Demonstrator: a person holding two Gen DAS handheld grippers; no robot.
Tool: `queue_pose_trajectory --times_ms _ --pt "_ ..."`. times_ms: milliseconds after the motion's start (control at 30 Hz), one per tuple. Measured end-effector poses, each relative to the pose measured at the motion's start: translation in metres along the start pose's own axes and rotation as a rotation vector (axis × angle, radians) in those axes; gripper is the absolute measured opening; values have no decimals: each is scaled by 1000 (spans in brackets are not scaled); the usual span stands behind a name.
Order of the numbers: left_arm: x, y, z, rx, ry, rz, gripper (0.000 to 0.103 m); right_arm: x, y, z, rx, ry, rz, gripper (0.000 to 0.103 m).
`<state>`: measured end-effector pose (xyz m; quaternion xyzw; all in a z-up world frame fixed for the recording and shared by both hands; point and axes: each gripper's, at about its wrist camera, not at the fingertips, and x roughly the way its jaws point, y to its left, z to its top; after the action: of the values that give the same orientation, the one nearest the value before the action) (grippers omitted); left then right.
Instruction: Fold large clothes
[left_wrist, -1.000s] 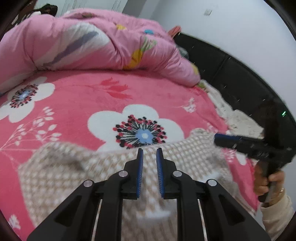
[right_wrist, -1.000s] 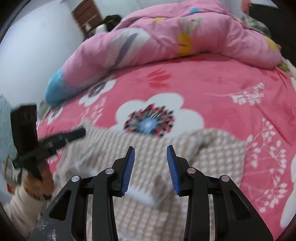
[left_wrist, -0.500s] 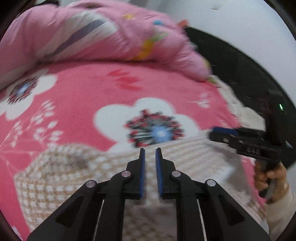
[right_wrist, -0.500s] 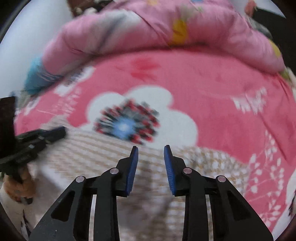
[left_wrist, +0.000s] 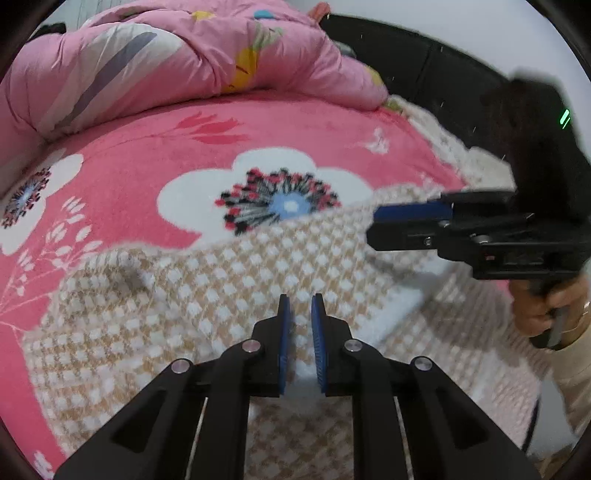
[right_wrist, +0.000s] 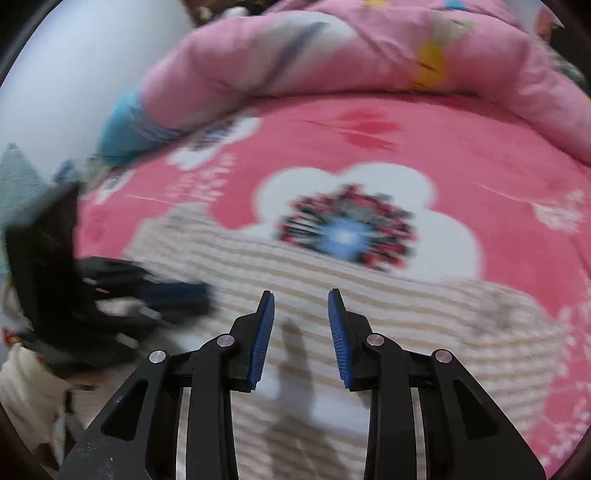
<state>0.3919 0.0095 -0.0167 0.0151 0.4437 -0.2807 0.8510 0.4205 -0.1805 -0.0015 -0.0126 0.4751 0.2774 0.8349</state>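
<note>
A beige and white checked garment (left_wrist: 207, 306) lies spread on the pink flowered bed cover (left_wrist: 129, 184); it also shows in the right wrist view (right_wrist: 424, 317), blurred. My left gripper (left_wrist: 299, 304) hovers over its middle with the jaws a narrow gap apart and nothing between them. My right gripper (right_wrist: 301, 299) is open and empty above the garment. The right gripper shows in the left wrist view (left_wrist: 410, 218) over the garment's right edge. The left gripper shows blurred in the right wrist view (right_wrist: 173, 295).
A rolled pink quilt (left_wrist: 177, 55) lies across the far side of the bed. A black headboard (left_wrist: 443, 77) stands at the right against a white wall. A lace-edged cloth (left_wrist: 472, 162) lies along the bed's right edge.
Both grippers have moved forward and lower over the garment. The right gripper's jaws have opened a little wider. The left jaws stay narrowly apart.
</note>
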Motion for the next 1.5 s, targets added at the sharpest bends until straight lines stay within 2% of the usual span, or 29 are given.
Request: queue_pose_trajectory --times_ms 67,133,233,300,367,467,533,567,600,633,667,700,767,833,933,1000,1033,1133,1200,1300,1433,1500 --pt "1 0 -5 -7 -5 12 13 17 14 -14 -91 34 -73 31" --pt "1 3 -12 -34 -2 11 13 12 15 -29 -132 30 -77 31" --pt "-4 3 -17 -24 -15 15 13 -10 -10 -50 -40 56 -11 31" --pt "-5 3 -18 -28 -19 16 13 -33 -20 -62 -10 60 -37 30" --pt "-5 4 -18 -46 -22 14 13 -50 -19 -61 -6 42 -62 33" --pt "-7 3 -20 -66 -25 26 13 -78 -3 -47 -37 -75 -114 46" --pt "-8 2 -21 -94 -28 45 13 -71 -5 -39 -7 -103 -126 50" --pt "-7 1 -21 -112 -31 56 13 -59 -8 -39 5 -89 -163 53" --pt "-7 0 -21 -128 -34 65 13 -44 -12 -40 12 -57 -200 54" --pt "-9 -1 -22 -143 -40 75 13 -20 -19 -48 25 24 -254 54" --pt "-11 -2 -24 -152 -44 78 13 -10 -22 -55 25 48 -265 54" --pt "-14 -2 -26 -159 -43 77 13 -15 -15 -68 -2 11 -293 54" --pt "-25 -5 -33 -151 -49 93 13 -25 -6 -79 -7 27 -332 54" --pt "-46 -8 -43 -115 -61 140 19 -46 -3 -100 40 50 -331 54" --pt "-80 -9 -63 -113 -99 122 22 -93 10 -126 62 -7 -335 58" --pt "-104 -10 -79 -135 -134 110 31 -123 22 -143 81 -66 -309 70" --pt "-117 -13 -89 -145 -152 109 35 -135 29 -149 89 -93 -286 71" --pt "-143 -27 -119 -145 -166 142 53 -164 53 -170 108 -159 -230 84" --pt "-151 -38 -136 -147 -163 174 67 -168 67 -177 103 -178 -219 89" --pt "-153 -57 -166 -154 -164 201 76 -157 88 -185 74 -181 -262 93" --pt "-134 -73 -193 -169 -123 237 80 -147 99 -200 118 -178 -225 93" --pt "-122 -74 -203 -172 -96 271 80 -141 99 -206 149 -180 -234 93"
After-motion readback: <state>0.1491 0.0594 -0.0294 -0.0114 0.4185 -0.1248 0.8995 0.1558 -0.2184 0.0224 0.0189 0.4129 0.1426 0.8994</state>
